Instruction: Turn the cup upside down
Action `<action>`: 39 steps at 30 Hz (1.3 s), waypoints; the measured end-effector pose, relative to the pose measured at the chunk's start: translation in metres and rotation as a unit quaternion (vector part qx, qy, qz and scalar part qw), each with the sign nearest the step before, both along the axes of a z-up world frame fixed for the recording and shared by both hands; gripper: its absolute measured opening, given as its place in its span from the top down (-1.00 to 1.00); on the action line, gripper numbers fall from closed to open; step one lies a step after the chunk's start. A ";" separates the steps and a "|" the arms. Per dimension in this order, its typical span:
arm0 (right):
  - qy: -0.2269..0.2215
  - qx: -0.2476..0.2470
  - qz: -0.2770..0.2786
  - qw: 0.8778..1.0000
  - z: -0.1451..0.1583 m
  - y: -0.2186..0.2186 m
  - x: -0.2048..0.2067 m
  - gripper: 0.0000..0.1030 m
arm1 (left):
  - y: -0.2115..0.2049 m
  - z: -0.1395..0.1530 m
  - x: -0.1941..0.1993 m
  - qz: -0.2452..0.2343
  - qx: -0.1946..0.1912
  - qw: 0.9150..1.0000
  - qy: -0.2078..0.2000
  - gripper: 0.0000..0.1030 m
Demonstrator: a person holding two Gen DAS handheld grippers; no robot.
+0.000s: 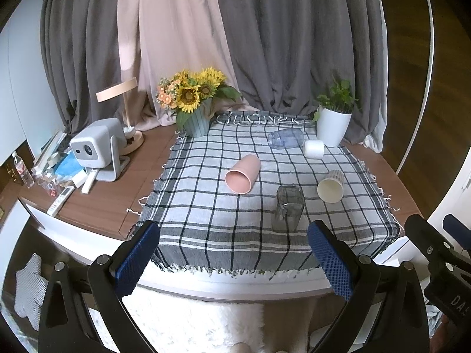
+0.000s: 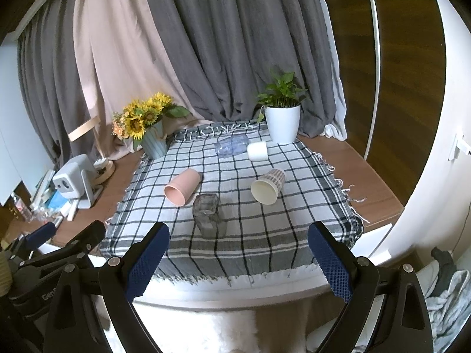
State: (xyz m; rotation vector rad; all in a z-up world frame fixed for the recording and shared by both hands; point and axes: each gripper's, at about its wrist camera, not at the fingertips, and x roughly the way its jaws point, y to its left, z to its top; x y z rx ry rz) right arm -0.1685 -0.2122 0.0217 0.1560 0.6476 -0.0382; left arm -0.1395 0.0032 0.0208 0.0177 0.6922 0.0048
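Several cups sit on a checked cloth (image 1: 206, 214) (image 2: 265, 223). A pink cup (image 1: 243, 173) (image 2: 182, 186) lies on its side, mouth toward me. A patterned paper cup (image 1: 331, 186) (image 2: 268, 186) lies on its side at the right. A grey glass tumbler (image 1: 288, 208) (image 2: 208, 216) stands nearest the front. A clear plastic cup (image 1: 285, 138) (image 2: 232, 146) and a white cup (image 1: 314, 148) (image 2: 258, 151) lie at the back. My left gripper (image 1: 234, 235) and my right gripper (image 2: 238, 235) are open and empty, short of the table's front edge.
A sunflower vase (image 1: 197, 119) (image 2: 154, 141) and a white plant pot (image 1: 333, 126) (image 2: 282, 123) stand at the cloth's back corners. A projector (image 1: 98, 147) (image 2: 75, 181), a lamp, remotes and clutter fill the left of the wooden table. Curtains hang behind.
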 end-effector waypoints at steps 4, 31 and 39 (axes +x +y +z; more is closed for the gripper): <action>-0.006 -0.004 0.000 1.000 0.004 0.003 0.000 -0.85 | -0.001 0.000 0.000 -0.001 0.001 1.000 -0.001 -0.99; -0.027 -0.005 -0.005 1.000 0.008 0.000 -0.007 -0.87 | -0.007 0.006 -0.004 -0.008 0.006 1.000 -0.013 -0.99; -0.027 -0.005 -0.004 1.000 0.008 -0.001 -0.007 -0.87 | -0.008 0.007 -0.004 -0.009 0.007 1.000 -0.014 -0.99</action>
